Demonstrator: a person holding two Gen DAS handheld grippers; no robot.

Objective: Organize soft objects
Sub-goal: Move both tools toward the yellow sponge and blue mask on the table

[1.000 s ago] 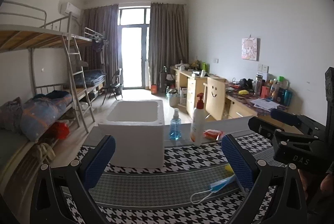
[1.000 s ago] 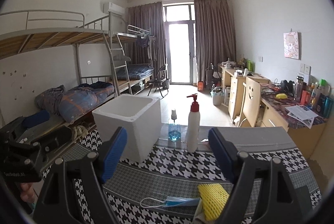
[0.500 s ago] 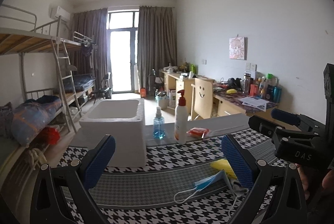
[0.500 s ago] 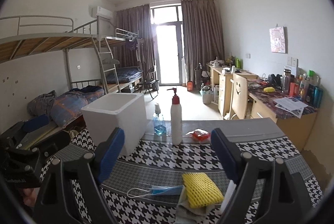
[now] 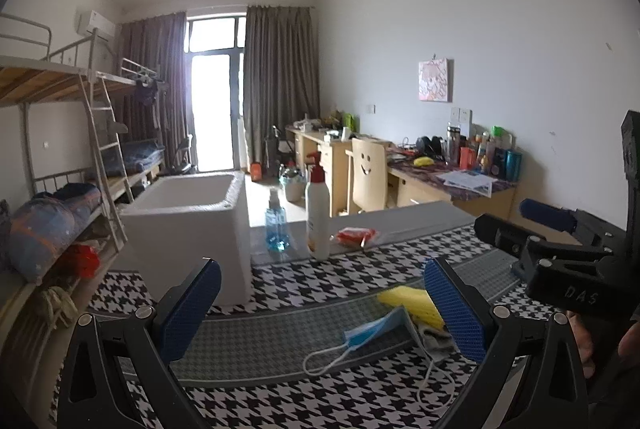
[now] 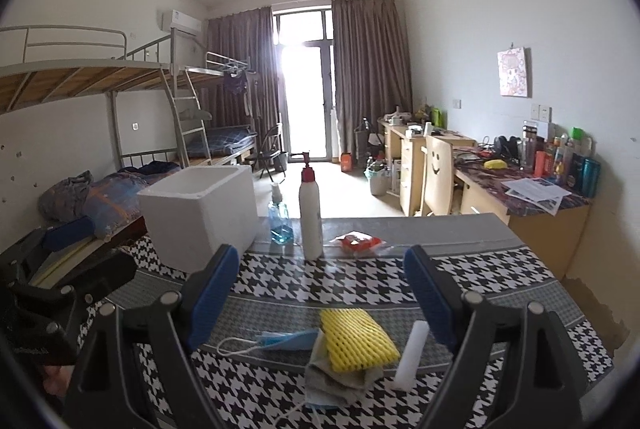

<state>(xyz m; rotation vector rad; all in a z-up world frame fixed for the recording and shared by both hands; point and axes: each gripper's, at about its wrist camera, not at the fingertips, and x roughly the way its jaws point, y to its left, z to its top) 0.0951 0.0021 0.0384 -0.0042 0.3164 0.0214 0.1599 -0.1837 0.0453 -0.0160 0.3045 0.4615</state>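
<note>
over the table (image 6: 500, 269) | both grippers tilted slightly down | fingers apart, empty

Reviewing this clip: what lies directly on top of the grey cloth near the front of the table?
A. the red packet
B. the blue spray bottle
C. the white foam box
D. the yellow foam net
D: in the right wrist view the yellow foam net rests on the grey cloth.

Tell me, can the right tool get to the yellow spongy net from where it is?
Probably yes. The right tool is open, and the yellow foam net lies just ahead, below its blue pads. Nothing lies on top of it; it rests partly on a grey cloth, with a face mask alongside.
</note>
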